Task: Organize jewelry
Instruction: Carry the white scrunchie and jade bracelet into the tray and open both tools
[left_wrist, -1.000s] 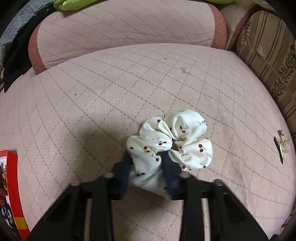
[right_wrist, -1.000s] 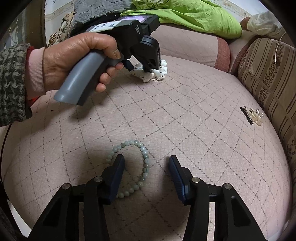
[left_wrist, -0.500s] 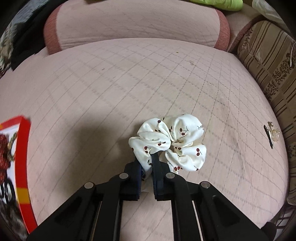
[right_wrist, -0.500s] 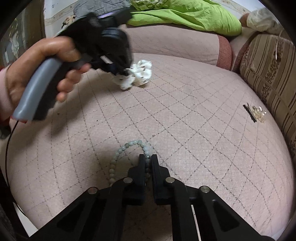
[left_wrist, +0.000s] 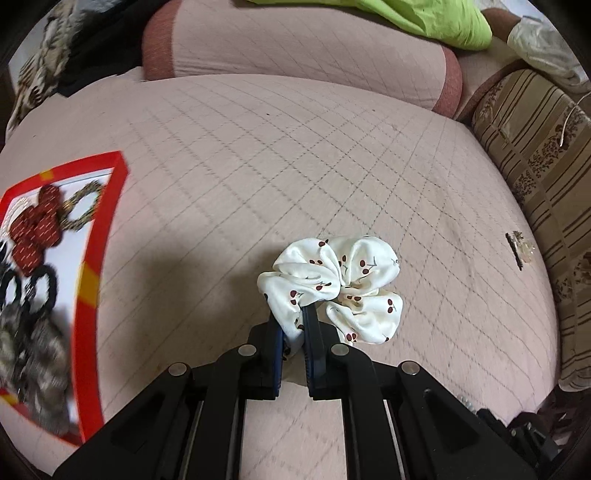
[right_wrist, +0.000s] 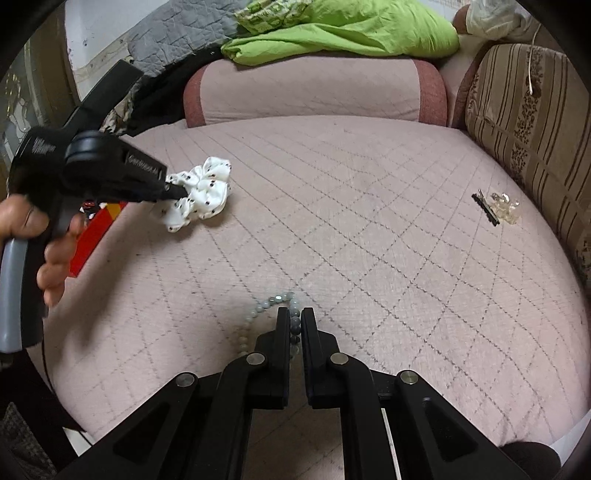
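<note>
My left gripper (left_wrist: 293, 325) is shut on a white cherry-print scrunchie (left_wrist: 343, 284) and holds it above the pink quilted cushion (left_wrist: 258, 166). The right wrist view shows that scrunchie (right_wrist: 201, 194) hanging from the left gripper (right_wrist: 173, 190). My right gripper (right_wrist: 294, 319) is shut on a pale green bead bracelet (right_wrist: 258, 310), lifted a little off the cushion (right_wrist: 369, 240). A red-rimmed tray (left_wrist: 94, 266) at the left holds several hair ties and scrunchies. A clear hair clip with a black pin (right_wrist: 498, 205) lies near the cushion's right edge.
A striped brown armrest (right_wrist: 528, 122) borders the right side. A pink bolster (right_wrist: 314, 92) with a green cloth (right_wrist: 343, 33) on it lies at the back. The cushion's front edge drops off near me.
Both grippers have closed, the left on the scrunchie, the right on the bracelet. The left has lifted and carried the scrunchie leftward; the red tray has come into its view.
</note>
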